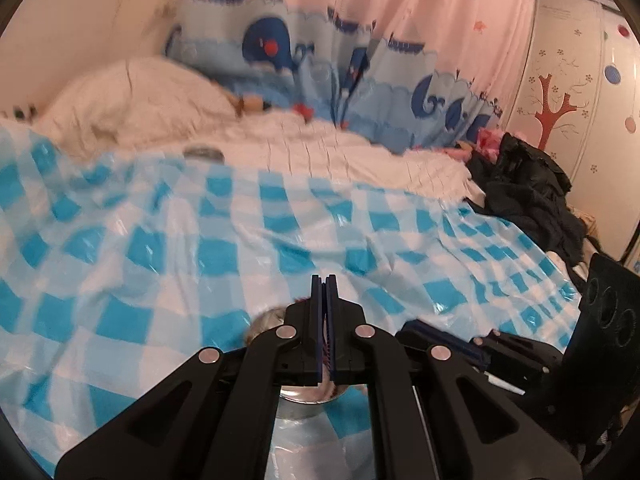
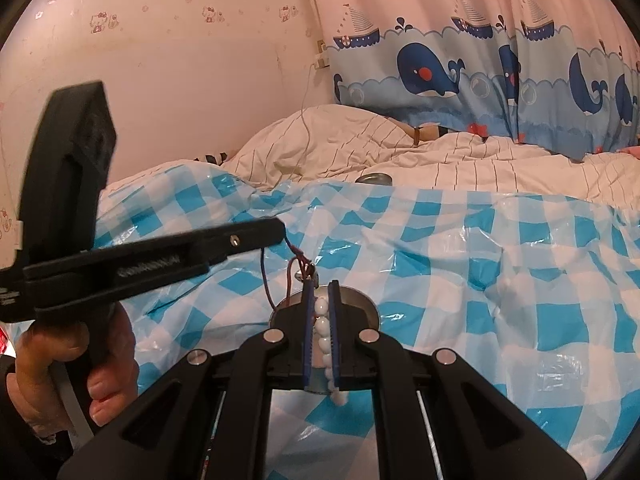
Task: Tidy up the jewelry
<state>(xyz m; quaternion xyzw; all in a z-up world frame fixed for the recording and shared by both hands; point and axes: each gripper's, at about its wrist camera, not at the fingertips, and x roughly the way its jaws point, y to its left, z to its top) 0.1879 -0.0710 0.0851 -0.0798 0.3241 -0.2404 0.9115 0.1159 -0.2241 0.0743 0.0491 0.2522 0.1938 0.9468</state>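
Note:
My right gripper (image 2: 321,289) is shut on a white bead bracelet (image 2: 323,334) and holds it over a round metal tin (image 2: 362,303) on the blue-checked plastic sheet. My left gripper (image 1: 324,280) is shut on a thin red and blue cord (image 2: 297,261) with a small metal piece, which hangs just over the tin. In the right wrist view the left gripper (image 2: 280,232) reaches in from the left, held by a hand. The tin (image 1: 264,320) shows below the left fingers.
The blue-checked sheet (image 2: 480,280) covers a bed with a striped white duvet (image 2: 460,164). A round metal lid (image 2: 374,178) lies at the sheet's far edge. Dark clothes (image 1: 528,192) are piled at the right. A whale curtain (image 2: 480,72) hangs behind.

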